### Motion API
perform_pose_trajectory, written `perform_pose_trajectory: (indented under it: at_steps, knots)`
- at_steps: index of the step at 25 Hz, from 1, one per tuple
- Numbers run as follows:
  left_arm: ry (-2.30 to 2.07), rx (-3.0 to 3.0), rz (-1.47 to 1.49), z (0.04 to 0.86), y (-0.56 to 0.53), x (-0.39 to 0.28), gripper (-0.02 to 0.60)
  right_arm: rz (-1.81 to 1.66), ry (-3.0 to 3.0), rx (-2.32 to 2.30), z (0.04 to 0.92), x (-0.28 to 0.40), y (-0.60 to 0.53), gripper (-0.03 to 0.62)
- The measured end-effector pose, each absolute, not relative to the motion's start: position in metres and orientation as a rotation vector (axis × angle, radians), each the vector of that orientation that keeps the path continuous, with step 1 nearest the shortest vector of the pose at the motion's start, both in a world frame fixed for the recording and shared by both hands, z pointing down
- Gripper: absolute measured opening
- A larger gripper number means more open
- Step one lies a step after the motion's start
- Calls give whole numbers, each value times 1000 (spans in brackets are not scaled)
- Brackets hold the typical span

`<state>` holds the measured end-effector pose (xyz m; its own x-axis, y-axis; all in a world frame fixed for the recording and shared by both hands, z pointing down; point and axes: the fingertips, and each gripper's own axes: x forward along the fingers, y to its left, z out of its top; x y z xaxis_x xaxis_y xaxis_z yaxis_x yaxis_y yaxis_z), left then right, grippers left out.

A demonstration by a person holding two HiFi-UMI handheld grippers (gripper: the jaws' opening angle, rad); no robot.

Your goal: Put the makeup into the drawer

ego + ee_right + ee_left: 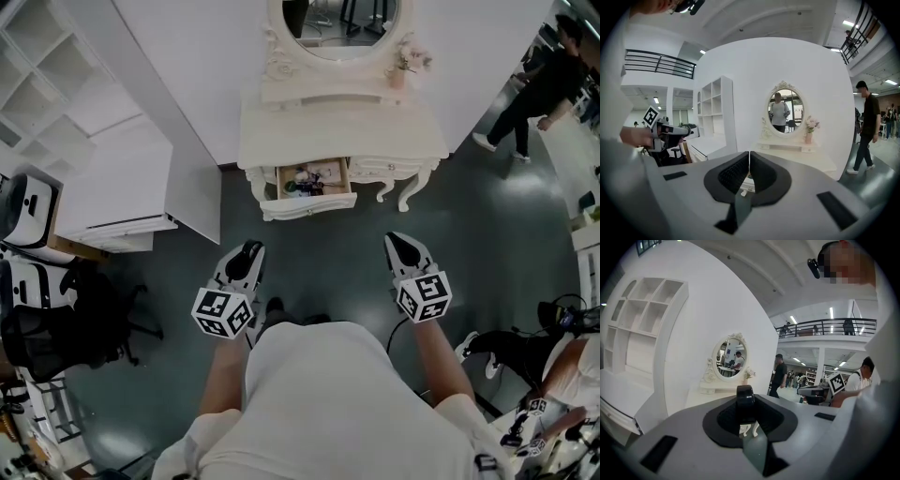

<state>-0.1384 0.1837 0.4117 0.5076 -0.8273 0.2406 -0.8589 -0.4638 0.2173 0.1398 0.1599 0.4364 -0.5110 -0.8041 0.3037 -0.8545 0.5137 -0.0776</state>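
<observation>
A white dressing table (281, 127) stands ahead against the wall. Its left drawer (309, 207) is pulled open, and several small makeup items (312, 179) lie inside. My left gripper (248, 253) hovers over the dark floor short of the drawer. In the left gripper view it (745, 405) is shut on a small round black makeup container (745, 397), held upright between the pads. My right gripper (401, 244) is level with it to the right, pointing at the table. In the right gripper view its pads (749, 164) meet with nothing between them.
An oval mirror (337, 23) and a small flower vase (403, 67) stand on the table top. A white shelf unit (112, 178) fills the left side, with a black chair (56, 328) below it. A person (534, 84) walks at the far right. Equipment (539, 375) lies at the lower right.
</observation>
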Motion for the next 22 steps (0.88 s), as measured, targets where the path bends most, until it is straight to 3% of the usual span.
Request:
perform_pose_trajectory:
  at_steps: [22]
  knots:
    - [-1336,2423,159,441,108,-148,74,343,-2452,1390,459,119,110,29]
